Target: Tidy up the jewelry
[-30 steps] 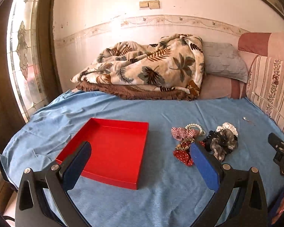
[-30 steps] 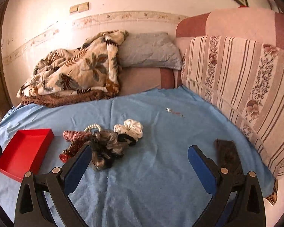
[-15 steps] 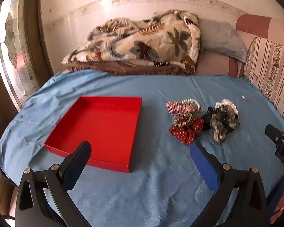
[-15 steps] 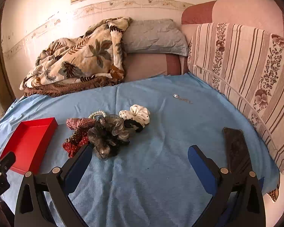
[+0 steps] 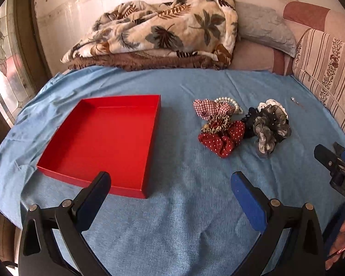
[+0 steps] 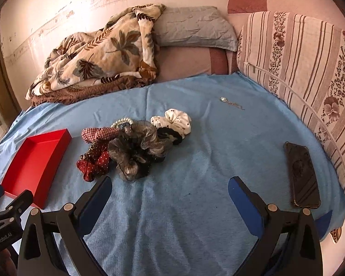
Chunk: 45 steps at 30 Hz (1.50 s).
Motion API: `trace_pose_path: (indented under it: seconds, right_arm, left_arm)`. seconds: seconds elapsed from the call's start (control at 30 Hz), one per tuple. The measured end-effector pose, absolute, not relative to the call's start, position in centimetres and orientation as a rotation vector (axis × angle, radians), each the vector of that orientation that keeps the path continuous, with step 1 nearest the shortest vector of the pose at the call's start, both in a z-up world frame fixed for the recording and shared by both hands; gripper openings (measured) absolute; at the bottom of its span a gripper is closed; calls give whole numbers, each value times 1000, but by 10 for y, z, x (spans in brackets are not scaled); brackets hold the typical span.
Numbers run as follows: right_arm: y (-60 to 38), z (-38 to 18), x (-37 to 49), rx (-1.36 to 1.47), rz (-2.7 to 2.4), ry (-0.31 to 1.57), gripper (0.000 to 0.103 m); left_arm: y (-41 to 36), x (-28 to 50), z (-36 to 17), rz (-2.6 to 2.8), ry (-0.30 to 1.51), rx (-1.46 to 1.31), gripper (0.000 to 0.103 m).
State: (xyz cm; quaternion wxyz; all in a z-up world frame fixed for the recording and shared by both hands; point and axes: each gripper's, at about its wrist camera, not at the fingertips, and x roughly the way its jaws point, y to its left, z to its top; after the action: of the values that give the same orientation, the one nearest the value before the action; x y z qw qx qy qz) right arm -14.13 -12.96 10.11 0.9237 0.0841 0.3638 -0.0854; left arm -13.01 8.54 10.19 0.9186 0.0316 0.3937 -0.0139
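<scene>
A heap of scrunchies (image 5: 241, 126) lies on the blue sheet (image 5: 184, 218) of the bed, right of the red tray (image 5: 99, 142) and apart from it. In the heap: a red dotted one (image 6: 94, 163), a checked one (image 6: 99, 133), a grey gauzy one (image 6: 135, 151), a white one (image 6: 172, 120), a black one (image 6: 170, 135), and a pearl bracelet (image 5: 230, 102) at the back. A small chain (image 6: 232, 102) lies alone further back toward the striped cushion (image 6: 310, 69). A phone (image 6: 301, 174) rests near the right edge. The tray holds nothing. The left claw (image 5: 170, 191) hangs wide apart and empty above the sheet by the tray's near corner; the right claw (image 6: 170, 193) is equally wide and empty, just short of the heap.
</scene>
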Motion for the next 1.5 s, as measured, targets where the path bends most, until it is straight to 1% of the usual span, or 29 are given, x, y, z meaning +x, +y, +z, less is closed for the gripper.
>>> trace_pose_path:
  seconds: [0.57,0.77,0.93,1.0,1.03,1.17,1.2,1.33,1.5]
  right_arm:
    - [-135,88,-135,206,-160,792,103]
    - [-138,88,-128,219,-132,798,103]
    - [-139,92,-110,261,-70,800,102]
    - [-141,90,-97,301,-35,814,102]
    - [-141,89,-91,316,-26,821,100]
    - [-149,79,-66,415,14,856,93]
    - [-151,76,-60,449,28,863,92]
    - [-155,68,-40,535,53,883,92]
    - [-153,64,-24,545,60,892,92]
  left_arm:
    - [87,-118,92,-27,864,73,103]
    - [99,-103,107,-53,847,55,103]
    - [111,-68,125,-148,872,-53,103]
    - [111,-49,126,-181,903,-100,100]
    - [108,-39,126,-194,914,-114,98]
    - [91,0,122,-232,954,-127,98]
    - [84,13,118,-249,971,-136,98]
    - [68,51,98,-281,1026,-170,98]
    - [57,92,64,-304,1113,-236,98]
